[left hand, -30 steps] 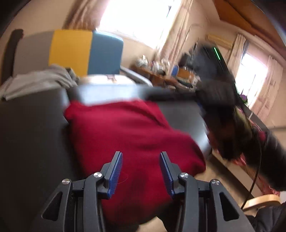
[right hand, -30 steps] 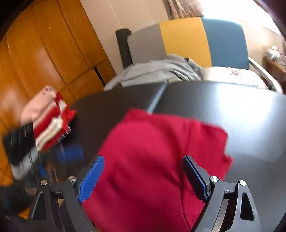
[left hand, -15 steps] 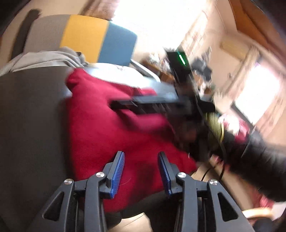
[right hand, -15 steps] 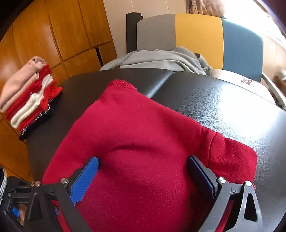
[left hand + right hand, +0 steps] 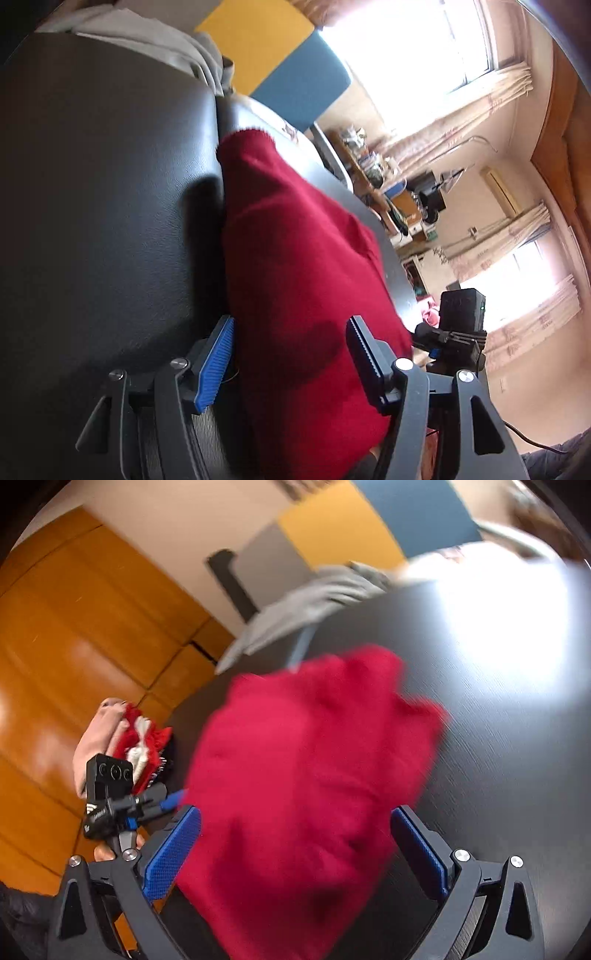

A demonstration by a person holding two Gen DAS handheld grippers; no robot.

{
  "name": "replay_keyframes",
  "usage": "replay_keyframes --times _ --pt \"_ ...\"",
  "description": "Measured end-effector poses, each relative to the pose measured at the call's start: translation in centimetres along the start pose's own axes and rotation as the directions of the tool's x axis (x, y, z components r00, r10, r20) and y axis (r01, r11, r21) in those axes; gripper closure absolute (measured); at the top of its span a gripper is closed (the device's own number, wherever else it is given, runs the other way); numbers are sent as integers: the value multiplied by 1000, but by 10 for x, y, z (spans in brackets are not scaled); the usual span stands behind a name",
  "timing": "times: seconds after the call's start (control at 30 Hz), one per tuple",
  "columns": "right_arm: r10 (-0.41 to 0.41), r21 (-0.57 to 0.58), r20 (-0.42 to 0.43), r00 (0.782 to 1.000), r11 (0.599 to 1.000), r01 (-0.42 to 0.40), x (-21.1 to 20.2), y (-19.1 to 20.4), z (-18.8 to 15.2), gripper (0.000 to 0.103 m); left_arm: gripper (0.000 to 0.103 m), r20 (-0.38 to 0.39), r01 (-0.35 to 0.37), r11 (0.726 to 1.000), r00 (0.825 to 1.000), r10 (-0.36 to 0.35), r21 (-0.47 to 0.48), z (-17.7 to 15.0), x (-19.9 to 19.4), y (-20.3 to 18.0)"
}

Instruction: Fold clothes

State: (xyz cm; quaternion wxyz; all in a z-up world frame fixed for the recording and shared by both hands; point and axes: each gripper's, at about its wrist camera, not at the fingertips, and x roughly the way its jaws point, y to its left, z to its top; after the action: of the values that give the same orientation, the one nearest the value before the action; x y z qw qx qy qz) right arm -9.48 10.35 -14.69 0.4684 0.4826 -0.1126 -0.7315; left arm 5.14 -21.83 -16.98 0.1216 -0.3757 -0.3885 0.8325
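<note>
Red garment (image 5: 303,266) — soft knit cloth; table (image 5: 103,192) — grained black leatherette.

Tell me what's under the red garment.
The red garment lies on the black table, which shows all around it. Whatever sits directly beneath the cloth is covered. Both sets of jaws stand open around it.

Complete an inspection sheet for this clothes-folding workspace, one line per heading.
Surface: black table, glare patch in the right wrist view.
Job's things: red garment lying on the table, partly over its near edge; stack of folded clothes at the table's far left.
Clutter: grey garment on the multicoloured chair.
Grippers: left tool open, astride the red garment; right tool open wide over it.
Cables: black cable at lower right.
Surroundings: wooden cabinets, curtained windows, cluttered desk.
</note>
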Motion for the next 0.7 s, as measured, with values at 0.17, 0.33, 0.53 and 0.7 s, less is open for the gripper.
replay_keyframes --times 0.17,0.33,0.53,0.7 --pt "121 25 -22 992 992 -121 30 -6 2 0 32 -7 9 1000 1000 -9 -12 -2 21 -5" --pt "-53 -169 -60 997 985 42 60 27 6 0 50 -17 -53 998 998 53 38 -9 29 -20" --pt "-156 -282 -78 985 951 128 62 77 4 46 64 108 -18 999 994 14 38 -20 -29 -34" --pt "-26 -375 -68 997 927 -1 73 156 20 50 64 347 -49 996 938 19 79 -26 -148 -55"
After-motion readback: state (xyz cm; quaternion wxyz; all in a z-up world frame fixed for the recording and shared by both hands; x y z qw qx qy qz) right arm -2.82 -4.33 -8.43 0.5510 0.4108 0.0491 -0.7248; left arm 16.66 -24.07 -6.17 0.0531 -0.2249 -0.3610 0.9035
